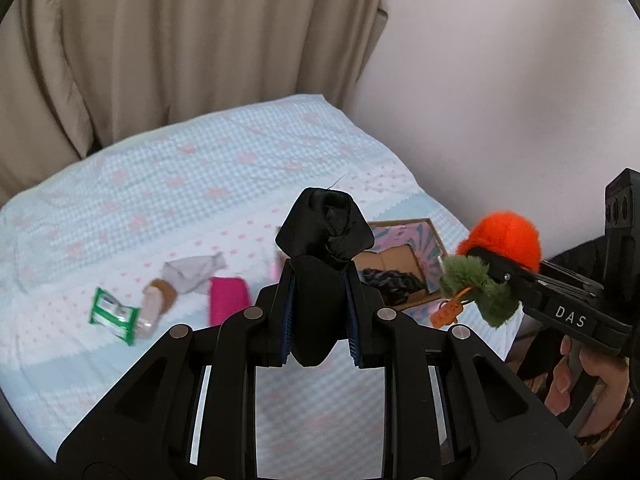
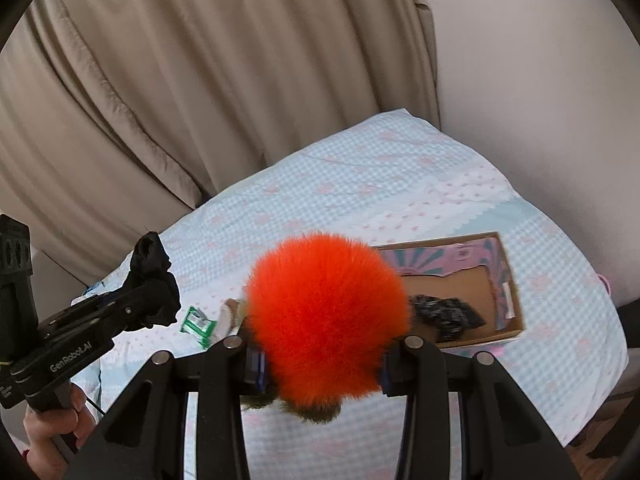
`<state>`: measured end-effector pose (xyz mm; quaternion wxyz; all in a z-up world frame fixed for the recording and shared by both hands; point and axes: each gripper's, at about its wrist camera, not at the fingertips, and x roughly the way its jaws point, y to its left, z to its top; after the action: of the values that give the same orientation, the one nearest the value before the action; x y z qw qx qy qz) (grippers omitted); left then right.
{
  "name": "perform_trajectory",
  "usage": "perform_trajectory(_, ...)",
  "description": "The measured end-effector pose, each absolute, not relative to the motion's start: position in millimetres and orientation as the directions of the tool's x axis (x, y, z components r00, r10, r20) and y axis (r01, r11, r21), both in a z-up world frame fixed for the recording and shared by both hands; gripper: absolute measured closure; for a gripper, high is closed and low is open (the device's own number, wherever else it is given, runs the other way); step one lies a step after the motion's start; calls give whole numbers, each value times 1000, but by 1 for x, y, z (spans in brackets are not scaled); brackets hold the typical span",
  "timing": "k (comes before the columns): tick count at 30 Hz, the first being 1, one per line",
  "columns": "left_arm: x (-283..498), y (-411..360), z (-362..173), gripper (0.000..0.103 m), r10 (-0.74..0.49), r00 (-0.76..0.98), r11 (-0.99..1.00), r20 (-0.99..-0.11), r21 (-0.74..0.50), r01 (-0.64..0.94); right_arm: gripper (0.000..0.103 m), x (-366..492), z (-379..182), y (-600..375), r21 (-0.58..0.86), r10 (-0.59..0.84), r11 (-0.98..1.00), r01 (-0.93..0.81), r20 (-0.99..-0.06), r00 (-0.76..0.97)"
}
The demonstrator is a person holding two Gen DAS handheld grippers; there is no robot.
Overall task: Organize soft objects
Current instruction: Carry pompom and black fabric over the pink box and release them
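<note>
My left gripper (image 1: 320, 280) is shut on a black satin cloth bundle (image 1: 326, 226), held above the bed; it also shows in the right wrist view (image 2: 150, 264). My right gripper (image 2: 320, 360) is shut on an orange fluffy pom-pom (image 2: 324, 316) with a green furry part (image 1: 476, 284) and a small orange tag (image 1: 446, 314); the pom-pom shows in the left wrist view (image 1: 502, 236). An open cardboard box (image 2: 500, 280) lies on the bed with a dark knitted item (image 2: 446, 314) inside.
The bed has a light blue checked cover (image 1: 180, 172). On it lie a green packet (image 1: 114, 314), a brown and grey soft item (image 1: 176, 280) and a pink cloth (image 1: 228, 300). Beige curtains (image 1: 160, 40) hang behind; a white wall (image 1: 500, 80) stands at right.
</note>
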<state>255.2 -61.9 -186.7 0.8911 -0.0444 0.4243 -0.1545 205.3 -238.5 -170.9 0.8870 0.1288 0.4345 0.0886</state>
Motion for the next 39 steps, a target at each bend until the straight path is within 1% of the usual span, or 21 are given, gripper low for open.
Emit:
perform_trajectory(7, 294, -139, -229, 84, -302, 529, 951, -793, -217, 219, 67, 235, -188, -312, 278, 260, 959, -55, -784, 564)
perform_trajectory(11, 328, -175, -257, 84, -276, 478, 956, -834, -189, 223, 67, 265, -210, -342, 280, 269, 958, -60, -809, 523)
perform_trajectory(16, 373, -194, -299, 84, -258, 407, 961, -876, -188, 205, 67, 299, -243, -360, 284, 276, 957, -53, -844, 460)
perform_trajectory(20, 409, -209, -341, 84, -247, 315, 965, -916, -205, 162, 67, 327, -278, -367, 279, 281, 958, -61, -881, 380)
perform_trajectory(27, 436, -219, -403, 84, -198, 188, 977, -962, -178, 121, 67, 349, -338, -367, 247, 276, 960, -133, -918, 284)
perform_trajectory(32, 443, -225, -417, 84, -163, 165, 981, -973, -141, 135, 67, 353, -357, -365, 201, 250, 959, -198, -932, 264)
perform_trajectory(33, 444, -226, -418, 84, -164, 160, 980, -973, -143, 137, 64, 352, -360, -365, 195, 246, 959, -208, -934, 259)
perform_trajectory(35, 444, -229, -419, 84, -175, 146, 978, -974, -154, 141, 63, 351, -363, -362, 172, 230, 958, -228, -938, 260)
perform_trajectory(36, 444, -232, -417, 83, -163, 148, 979, -975, -142, 144, 58, 350, -364, -362, 161, 223, 958, -239, -939, 263)
perform_trajectory(37, 444, -233, -415, 77, -151, 151, 980, -977, -129, 149, 53, 348, -366, -361, 151, 219, 956, -252, -938, 267)
perform_trajectory(38, 445, -235, -413, 67, -143, 153, 980, -978, -118, 160, 36, 344, -366, -360, 145, 220, 952, -270, -936, 275)
perform_trajectory(39, 446, -236, -412, 20, -141, 153, 979, -978, -115, 165, 13, 341, -366, -360, 144, 225, 948, -283, -933, 282)
